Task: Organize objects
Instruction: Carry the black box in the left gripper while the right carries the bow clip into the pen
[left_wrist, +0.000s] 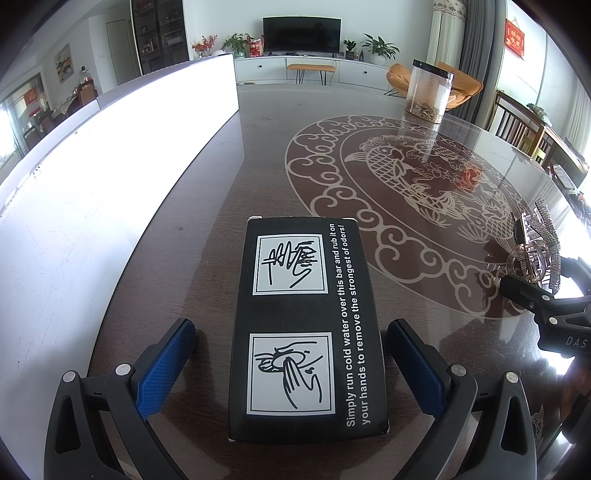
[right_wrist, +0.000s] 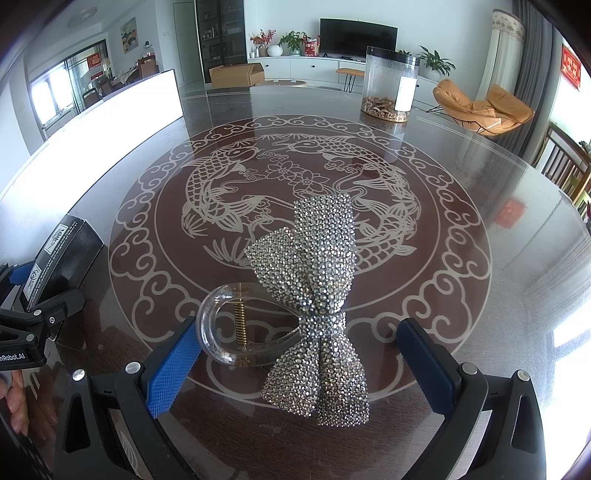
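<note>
A black box (left_wrist: 306, 328) printed with hand drawings and white text lies flat on the dark table, between the open fingers of my left gripper (left_wrist: 291, 350). The blue pads stand clear of its sides. The box also shows in the right wrist view (right_wrist: 62, 254) at the left edge. A rhinestone bow hair clip (right_wrist: 314, 295) with a clear plastic claw lies between the open fingers of my right gripper (right_wrist: 295, 354); the left pad (right_wrist: 171, 369) is close to the clear claw. The clip shows at the right edge of the left wrist view (left_wrist: 535, 251).
A tall white bin wall (left_wrist: 110, 155) stands along the left side of the table. A clear jar with a black lid (right_wrist: 389, 86) stands at the far side. The glass table (right_wrist: 480, 240) has a round fish pattern in its middle.
</note>
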